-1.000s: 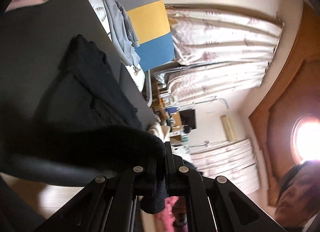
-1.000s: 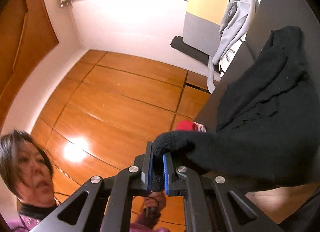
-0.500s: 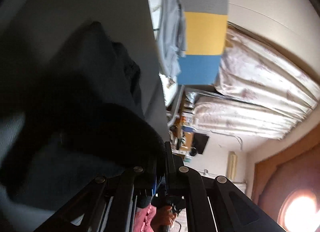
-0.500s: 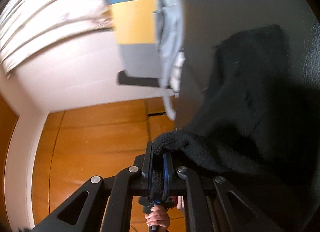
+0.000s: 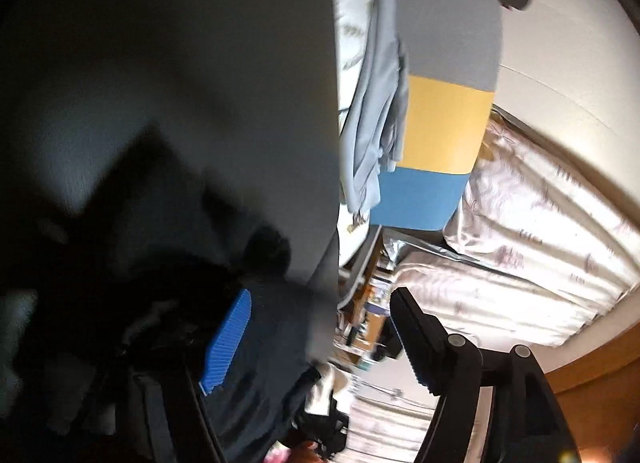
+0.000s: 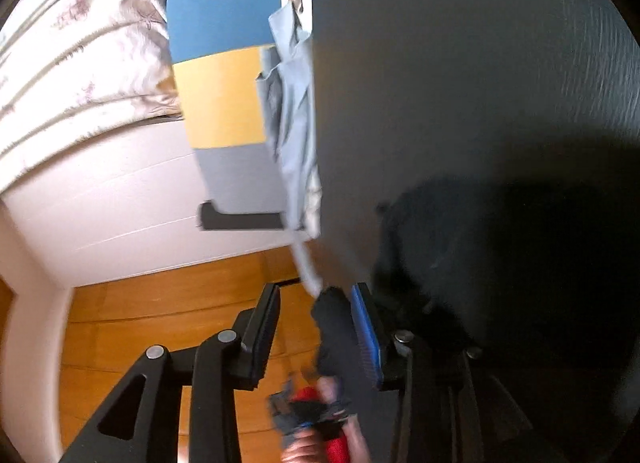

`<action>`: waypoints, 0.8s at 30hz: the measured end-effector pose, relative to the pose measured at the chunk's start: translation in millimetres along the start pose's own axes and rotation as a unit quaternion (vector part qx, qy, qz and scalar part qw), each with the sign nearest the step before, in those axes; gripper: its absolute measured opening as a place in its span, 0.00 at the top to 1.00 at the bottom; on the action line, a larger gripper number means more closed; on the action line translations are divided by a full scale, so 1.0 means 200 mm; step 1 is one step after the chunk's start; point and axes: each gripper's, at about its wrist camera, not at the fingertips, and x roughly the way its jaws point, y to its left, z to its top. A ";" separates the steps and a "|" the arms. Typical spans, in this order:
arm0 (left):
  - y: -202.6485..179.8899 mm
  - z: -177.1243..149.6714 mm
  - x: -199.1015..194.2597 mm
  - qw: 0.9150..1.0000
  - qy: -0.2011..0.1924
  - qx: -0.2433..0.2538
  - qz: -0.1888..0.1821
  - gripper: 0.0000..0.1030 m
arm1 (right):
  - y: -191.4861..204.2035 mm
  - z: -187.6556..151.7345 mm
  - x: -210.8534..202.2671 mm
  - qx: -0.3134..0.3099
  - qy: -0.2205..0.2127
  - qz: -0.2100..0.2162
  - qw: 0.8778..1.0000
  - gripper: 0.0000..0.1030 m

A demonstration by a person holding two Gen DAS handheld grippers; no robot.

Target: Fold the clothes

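Observation:
A black knitted garment (image 6: 460, 263) lies on the dark table (image 6: 440, 63). In the right wrist view my right gripper (image 6: 316, 323) is open; a black cuff (image 6: 334, 323) rests against its blue-padded right finger, no longer pinched. In the left wrist view my left gripper (image 5: 320, 335) is open wide, and the black garment (image 5: 120, 303) lies dark and blurred beside its blue-padded left finger (image 5: 228, 339). The view is tilted on its side.
A light grey-blue garment (image 5: 376, 111) hangs over the table's far edge, also in the right wrist view (image 6: 296, 123). Behind it stands a grey, yellow and blue panel (image 5: 444, 115). Pale curtains (image 5: 540, 243) and a wooden floor (image 6: 160, 303) lie beyond.
Both grippers were shut on the black garment's cuffs; now both have opened and let go. The garment has dropped onto the table as the grippers swung forward.

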 end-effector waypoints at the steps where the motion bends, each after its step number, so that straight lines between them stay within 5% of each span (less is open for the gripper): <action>1: -0.02 0.00 -0.03 0.999 -0.007 0.031 0.017 0.26 | 0.01 0.00 -0.03 -0.014 0.002 -0.009 1.000 0.62; 3: -0.05 -0.03 -0.11 0.993 -0.021 0.102 0.061 0.23 | 0.06 -0.05 -0.11 -0.074 0.005 -0.048 0.996 0.62; 6: -0.03 -0.12 -0.22 0.972 -0.029 0.194 0.132 0.20 | 0.09 -0.19 -0.19 -0.161 0.018 -0.105 0.981 0.61; 10: 0.09 -0.31 -0.25 0.940 0.004 0.286 0.186 0.20 | 0.10 -0.40 -0.28 -0.267 0.039 -0.173 0.947 0.61; 13: 0.16 -0.45 -0.28 0.924 0.008 0.331 0.192 0.21 | 0.10 -0.55 -0.34 -0.339 0.055 -0.219 0.913 0.61; 16: 0.18 -0.56 -0.28 0.909 0.007 0.369 0.193 0.22 | 0.09 -0.64 -0.32 -0.373 0.071 -0.242 0.893 0.61; 21: 0.18 -0.71 -0.28 0.863 -0.017 0.450 0.230 0.38 | 0.08 -0.73 -0.30 -0.423 0.063 -0.293 0.855 0.63; 24: 0.19 -0.77 -0.31 0.841 -0.023 0.485 0.238 0.39 | 0.06 -0.77 -0.29 -0.417 0.068 -0.299 0.856 0.63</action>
